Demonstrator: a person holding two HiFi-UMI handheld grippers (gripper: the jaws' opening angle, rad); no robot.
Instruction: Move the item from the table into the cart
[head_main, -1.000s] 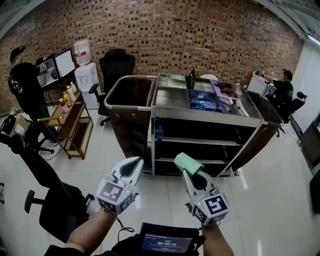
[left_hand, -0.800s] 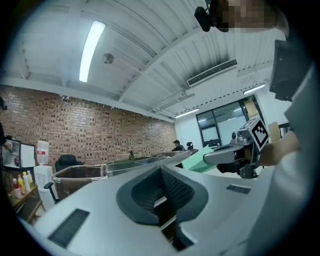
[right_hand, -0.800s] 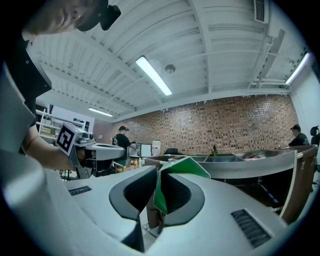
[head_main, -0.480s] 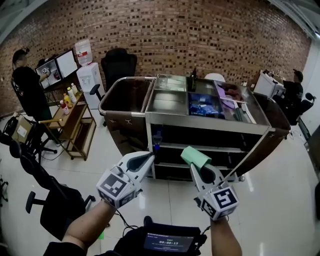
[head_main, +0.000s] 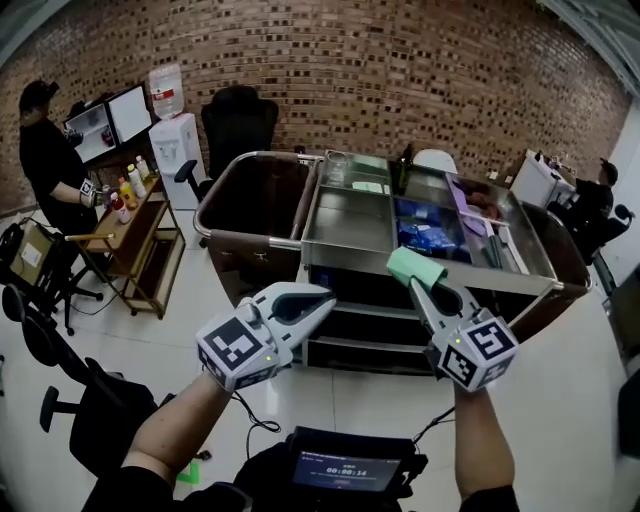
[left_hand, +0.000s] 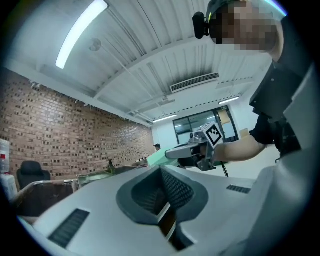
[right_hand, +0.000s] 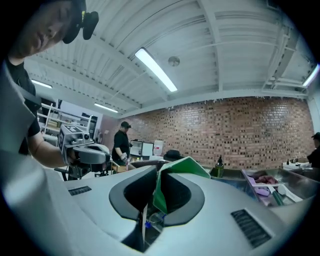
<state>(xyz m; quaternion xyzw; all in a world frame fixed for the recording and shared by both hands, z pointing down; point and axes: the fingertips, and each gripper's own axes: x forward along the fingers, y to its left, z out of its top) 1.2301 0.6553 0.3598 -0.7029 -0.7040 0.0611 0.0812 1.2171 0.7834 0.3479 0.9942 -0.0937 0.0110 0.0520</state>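
Green item (head_main: 416, 266) clamped in right gripper (head_main: 427, 288), raised before cart (head_main: 262, 241).

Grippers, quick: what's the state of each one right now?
Left gripper: jaws closed, nothing between them.
Right gripper: jaws closed on a flat green item.

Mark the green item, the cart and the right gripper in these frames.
green item (head_main: 416, 266): head view, on its flat upper face.
cart (head_main: 350, 222): head view, on the bare steel tray on top.
right gripper (head_main: 424, 286): head view, at the fingertips, shut on the green item.
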